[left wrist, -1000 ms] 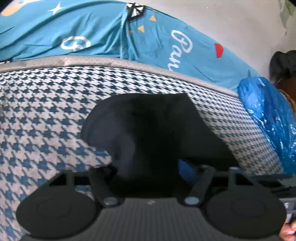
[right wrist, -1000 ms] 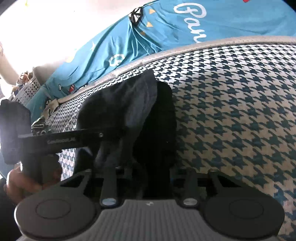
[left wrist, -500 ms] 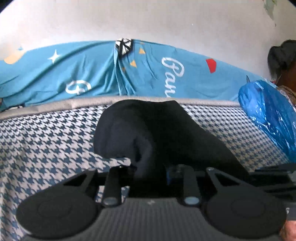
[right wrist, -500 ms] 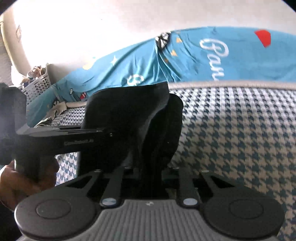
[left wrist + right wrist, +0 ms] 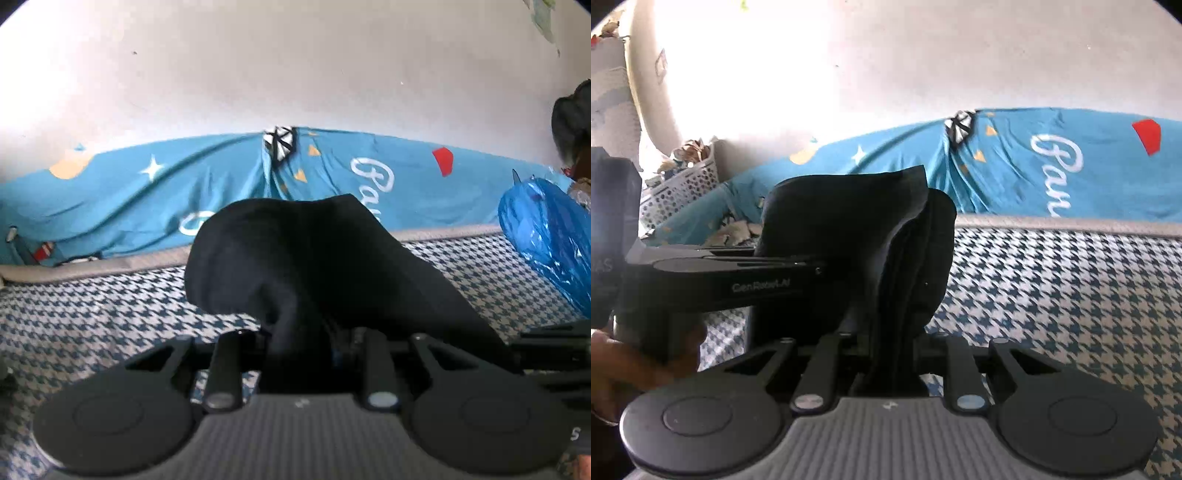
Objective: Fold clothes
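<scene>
— Above the houndstooth bedcover (image 5: 110, 314), where's the black garment (image 5: 314, 258)?
— Lifted, bunched, probably folded double; left gripper (image 5: 301, 343) and right gripper (image 5: 892, 347) are both clamped on it.

Garment (image 5: 314, 266) on bed (image 5: 92, 314), sheet (image 5: 147, 206) behind, bag (image 5: 546, 236) right
</scene>
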### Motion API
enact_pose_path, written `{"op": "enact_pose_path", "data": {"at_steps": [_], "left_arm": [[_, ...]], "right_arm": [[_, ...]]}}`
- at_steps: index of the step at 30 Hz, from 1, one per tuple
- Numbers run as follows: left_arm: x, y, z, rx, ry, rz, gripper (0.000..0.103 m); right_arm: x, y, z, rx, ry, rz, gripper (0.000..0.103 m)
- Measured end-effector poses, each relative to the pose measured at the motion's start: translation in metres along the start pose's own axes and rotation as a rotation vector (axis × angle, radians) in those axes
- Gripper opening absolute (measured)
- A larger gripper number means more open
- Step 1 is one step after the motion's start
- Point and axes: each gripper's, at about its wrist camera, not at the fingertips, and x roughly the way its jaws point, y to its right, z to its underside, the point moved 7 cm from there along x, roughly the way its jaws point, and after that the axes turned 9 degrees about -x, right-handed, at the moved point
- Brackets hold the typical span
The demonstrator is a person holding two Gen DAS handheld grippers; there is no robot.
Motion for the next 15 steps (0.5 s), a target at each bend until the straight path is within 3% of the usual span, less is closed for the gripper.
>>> {"op": "enact_pose_path", "data": {"at_steps": [15], "left_arm": [[-0.013,-0.026,0.001,-0.026,0.045,-0.071,0.024]], "right_arm": [[0.018,-0.029,-0.011,-0.052,0.027,-0.021,0.019]]}}
